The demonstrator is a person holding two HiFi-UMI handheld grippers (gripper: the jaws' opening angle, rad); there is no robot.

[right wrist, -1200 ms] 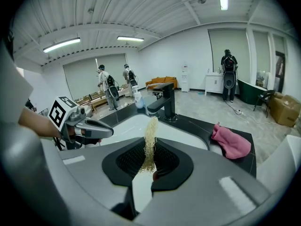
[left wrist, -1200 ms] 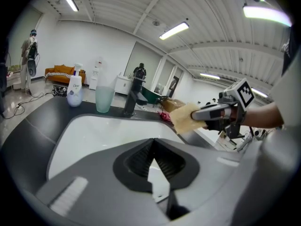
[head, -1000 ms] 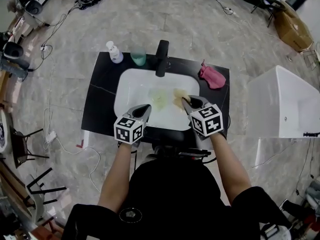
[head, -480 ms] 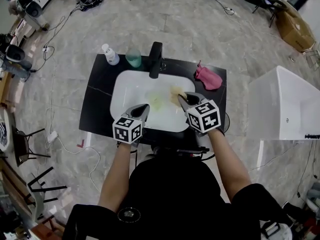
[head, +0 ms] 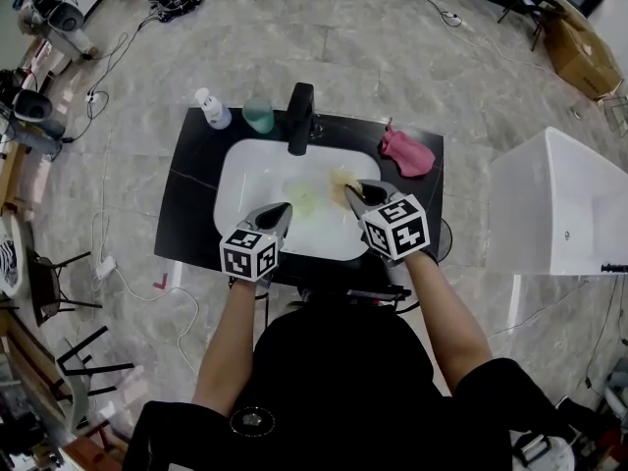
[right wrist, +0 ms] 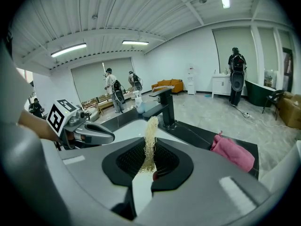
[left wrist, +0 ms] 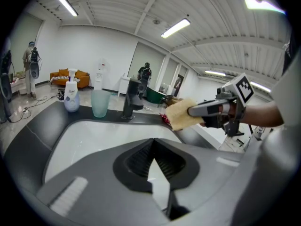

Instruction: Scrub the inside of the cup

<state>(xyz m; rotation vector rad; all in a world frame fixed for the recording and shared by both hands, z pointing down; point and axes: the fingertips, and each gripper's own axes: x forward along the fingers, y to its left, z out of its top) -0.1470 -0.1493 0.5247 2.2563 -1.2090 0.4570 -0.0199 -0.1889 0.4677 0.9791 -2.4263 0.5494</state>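
Note:
A translucent teal cup [head: 259, 115] stands upright on the black counter behind the sink, left of the faucet; the left gripper view shows the cup [left wrist: 99, 103] too. My left gripper [head: 283, 208] hovers over the basin's front left, shut and empty [left wrist: 153, 143]. My right gripper [head: 350, 192] is over the front right of the basin, shut on a yellow scrub sponge [head: 343, 178]. The right gripper view shows the sponge [right wrist: 150, 131] edge-on between the jaws. Both grippers are well short of the cup.
The white basin [head: 245, 170] sits in a black counter [head: 191, 189] with a black faucet [head: 299, 118] at the back. A soap bottle [head: 209, 108] stands left of the cup, a pink cloth [head: 407, 152] lies at the right. A pale greenish patch [head: 306, 196] shows in the basin.
The head view has drifted a little, so the sink sits slightly left and higher. Both grippers keep their places over the basin, the sponge still held.

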